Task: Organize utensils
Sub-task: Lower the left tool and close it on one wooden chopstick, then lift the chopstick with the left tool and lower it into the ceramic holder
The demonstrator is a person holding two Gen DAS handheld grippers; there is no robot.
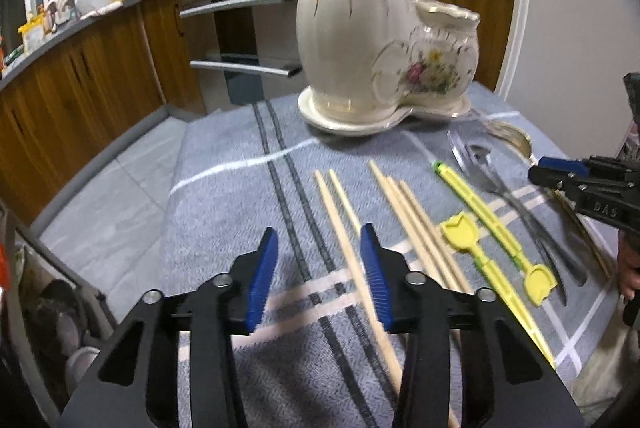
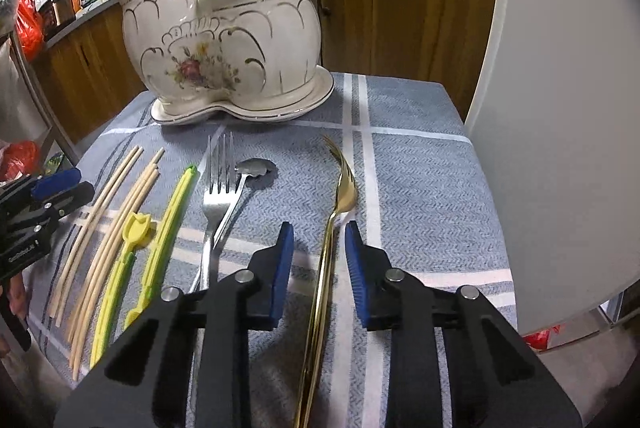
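Note:
A cream two-pot ceramic utensil holder (image 1: pixel 360 43) (image 2: pixel 224 51) stands at the far side of a blue-grey cloth. Several wooden chopsticks (image 1: pixel 404 211) (image 2: pixel 116 211), two yellow plastic utensils (image 1: pixel 480 216) (image 2: pixel 160 228), a steel fork (image 2: pixel 218 187), a steel spoon (image 2: pixel 256 169) and a gold fork (image 2: pixel 340 195) lie in a row on the cloth. My left gripper (image 1: pixel 318 240) is open, low over the leftmost chopstick (image 1: pixel 340 228). My right gripper (image 2: pixel 318 232) is open, straddling the gold fork's handle. Each gripper shows in the other's view: the right (image 1: pixel 560 173), the left (image 2: pixel 60 183).
The cloth-covered table (image 1: pixel 224 195) ends at the far edge behind the holder. Wooden kitchen cabinets (image 1: pixel 80 87) and a cluttered counter stand beyond a tiled floor gap. A white door or panel (image 2: pixel 560 107) rises close on the right of the table.

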